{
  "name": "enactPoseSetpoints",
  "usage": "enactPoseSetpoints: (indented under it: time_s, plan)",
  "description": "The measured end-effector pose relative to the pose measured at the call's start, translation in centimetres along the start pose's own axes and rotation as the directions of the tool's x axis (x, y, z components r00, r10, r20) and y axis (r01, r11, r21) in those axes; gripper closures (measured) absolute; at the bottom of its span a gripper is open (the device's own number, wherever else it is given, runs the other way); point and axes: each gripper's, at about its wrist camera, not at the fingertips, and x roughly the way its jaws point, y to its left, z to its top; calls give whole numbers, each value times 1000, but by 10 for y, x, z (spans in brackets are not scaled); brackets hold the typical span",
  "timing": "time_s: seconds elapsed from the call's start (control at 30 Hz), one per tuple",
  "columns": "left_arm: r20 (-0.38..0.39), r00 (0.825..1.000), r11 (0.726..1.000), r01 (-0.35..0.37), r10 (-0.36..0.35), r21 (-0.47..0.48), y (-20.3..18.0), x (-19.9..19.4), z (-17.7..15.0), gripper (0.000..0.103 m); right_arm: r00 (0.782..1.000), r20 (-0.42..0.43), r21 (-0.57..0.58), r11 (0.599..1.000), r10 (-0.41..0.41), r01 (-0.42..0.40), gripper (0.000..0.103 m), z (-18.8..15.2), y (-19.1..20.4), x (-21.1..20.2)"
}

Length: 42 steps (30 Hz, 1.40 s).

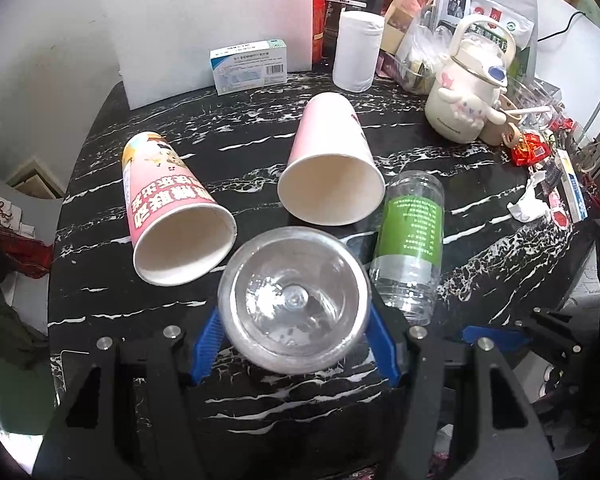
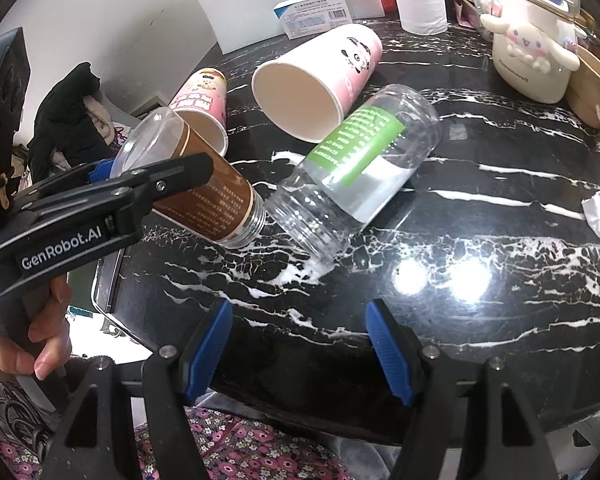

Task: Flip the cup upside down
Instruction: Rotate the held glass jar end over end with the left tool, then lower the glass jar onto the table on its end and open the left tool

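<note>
My left gripper (image 1: 294,344) is shut on a clear plastic jar with a brown label (image 1: 294,300); its clear base faces the left wrist camera. In the right wrist view the brown-label jar (image 2: 204,188) is held tilted, its threaded mouth low near the black marble table (image 2: 480,216), with the left gripper (image 2: 116,184) clamped around it. A clear jar with a green label (image 1: 410,236) lies on its side beside it and also shows in the right wrist view (image 2: 356,168). Two pink paper cups (image 1: 172,208) (image 1: 332,160) lie on their sides. My right gripper (image 2: 298,352) is open and empty above the table's near edge.
At the back stand a white foam board (image 1: 204,28), a medicine box (image 1: 248,66), a white paper roll (image 1: 356,50) and a cream cartoon kettle (image 1: 464,92). Wrappers and crumpled tissue (image 1: 528,204) lie at the right edge. Clothes (image 2: 68,120) hang beyond the left edge.
</note>
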Motion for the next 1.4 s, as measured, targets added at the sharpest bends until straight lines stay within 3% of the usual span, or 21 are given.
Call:
enactPoseSetpoints:
  time_s: [0.13,0.3,0.63,0.97,1.4]
  plan:
    - [-14,1000,1000,-9,9,-7,1,1,-1,29,1000,0,-4,1000,1,-1,33,-1,2,0]
    - [2,1000,1000,-8,8,-9,1,-2,-2,23,1000,3,-4,1000,-2,2,33,-1,3,-1]
    - [63,998,999,-3,5,-42,8,-28,1,22,998,42,-18,999,-41,41,33,0,8,-17]
    - [166,986,998,-2,13,-67,18,-82,-2,22,980,166,-85,989,-109,124,33,8,29,-57]
    - [246,967,995,-49,69,-87,25,-138,-46,18,965,243,-151,978,-102,142,33,-8,66,-83]
